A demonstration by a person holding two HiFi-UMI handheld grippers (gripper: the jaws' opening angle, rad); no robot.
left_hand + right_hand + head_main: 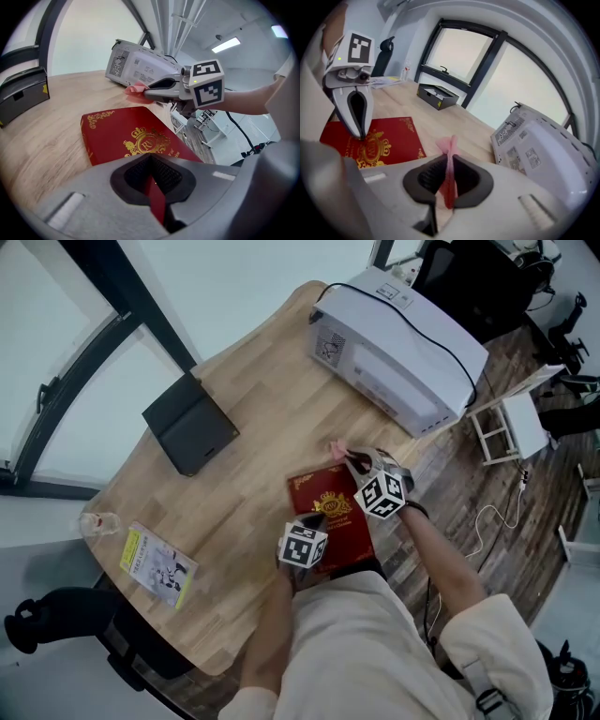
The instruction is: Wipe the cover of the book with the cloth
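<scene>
A red book (349, 532) with a gold crest lies flat on the wooden table (246, 470), near its front right edge. My left gripper (317, 519) is shut and its tip rests on the cover beside the crest (360, 135). In its own view the red book (117, 131) shows through the slit of the left gripper (154, 192). My right gripper (449, 183) is shut on a pink cloth (449, 145). It hovers just past the book's far corner; the left gripper view shows the right gripper (146, 92) with the cloth (136, 89) bunched at its tip, above the table.
A white boxy machine (398, 343) with a black cable stands at the table's far right. A black box (190, 423) lies to the left. At the near left lie a booklet (157, 565) and a clear cup (98, 521). A white rack (511, 427) stands on the floor.
</scene>
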